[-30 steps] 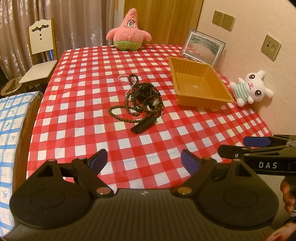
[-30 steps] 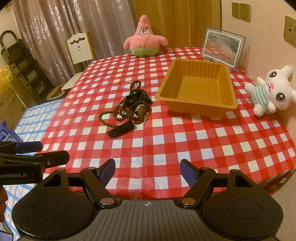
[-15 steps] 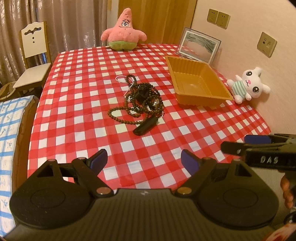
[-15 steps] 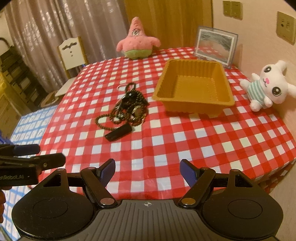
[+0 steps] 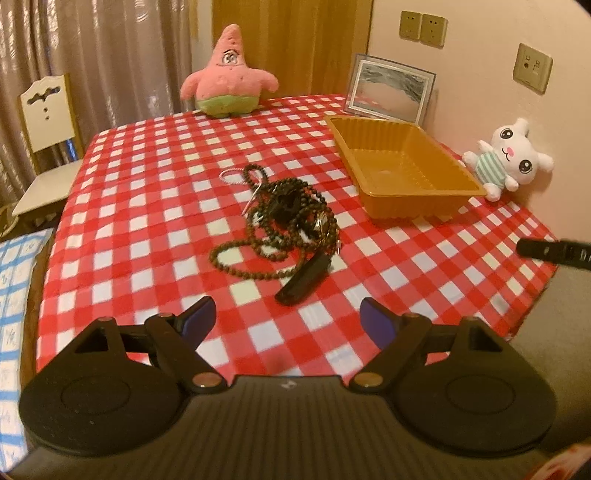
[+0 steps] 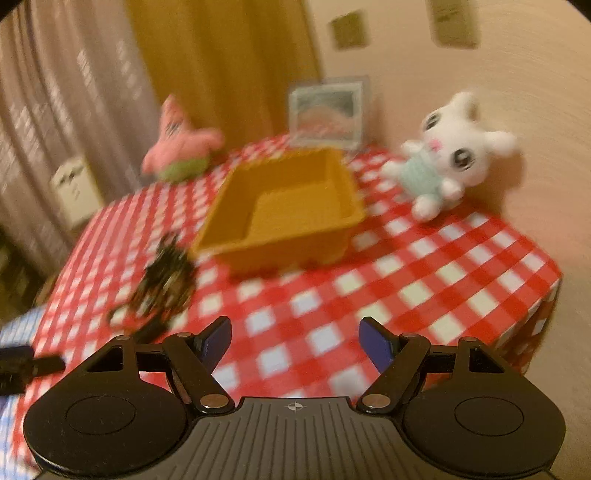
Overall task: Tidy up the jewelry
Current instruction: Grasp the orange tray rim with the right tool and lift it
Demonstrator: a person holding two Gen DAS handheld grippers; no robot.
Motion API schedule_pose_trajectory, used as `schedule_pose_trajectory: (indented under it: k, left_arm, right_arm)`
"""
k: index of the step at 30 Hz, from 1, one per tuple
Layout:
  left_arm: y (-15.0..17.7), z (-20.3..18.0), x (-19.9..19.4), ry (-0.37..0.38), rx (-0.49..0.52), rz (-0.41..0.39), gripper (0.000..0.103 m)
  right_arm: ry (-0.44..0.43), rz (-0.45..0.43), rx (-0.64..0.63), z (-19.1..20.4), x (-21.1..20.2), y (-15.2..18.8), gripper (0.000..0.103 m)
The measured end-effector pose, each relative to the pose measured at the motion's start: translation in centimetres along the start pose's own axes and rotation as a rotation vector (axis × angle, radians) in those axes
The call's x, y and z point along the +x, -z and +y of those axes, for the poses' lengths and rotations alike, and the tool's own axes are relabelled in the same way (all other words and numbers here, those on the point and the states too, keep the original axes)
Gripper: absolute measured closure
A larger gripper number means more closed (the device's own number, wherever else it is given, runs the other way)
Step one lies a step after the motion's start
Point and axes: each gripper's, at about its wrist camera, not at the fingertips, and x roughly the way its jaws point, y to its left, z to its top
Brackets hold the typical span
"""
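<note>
Jewelry pile [image 5: 284, 221] beside tray [image 5: 406, 173]

A table covered by a red-and-white checked cloth [image 5: 147, 177] stands against a pale pink wall [image 5: 480, 103]. Three wall sockets are fitted: a pair [image 5: 423, 24] high up and a single one [image 5: 533, 68] to the right. Behind the table are a wooden door [image 5: 291, 48] and grey curtains [image 5: 92, 55] (full length, drawn). A white chair [image 5: 46, 122] stands at the left. A blue-patterned fabric [image 5: 13, 280] lies low beside the table. Lighting is warm and dim.
</note>
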Motion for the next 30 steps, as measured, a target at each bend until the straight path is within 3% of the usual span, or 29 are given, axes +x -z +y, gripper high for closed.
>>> schedule_pose_trajectory:
  k: [11, 15, 18, 30]
  left_arm:
    - [-1.2, -0.4, 6.6, -0.052, 0.018, -0.014, 0.021]
    - [-1.5, -0.5, 8.5, -0.067, 0.008, -0.013, 0.023]
    - [-1.7, -0.5, 9.6, -0.077, 0.001, -0.012, 0.023]
    - [-2.4, -0.4, 12.2, -0.084, 0.017, 0.006, 0.025]
  right_arm:
    - [0.047, -0.211, 0.107, -5.0, 7.0, -2.1, 0.027]
    - [0.052, -0.248, 0.179, -6.4, 9.8, -3.0, 0.027]
    - [0.049, -0.272, 0.215, -6.9, 11.7, -3.5, 0.042]
    - [0.063, -0.263, 0.255, -7.3, 17.4, -5.2, 0.070]
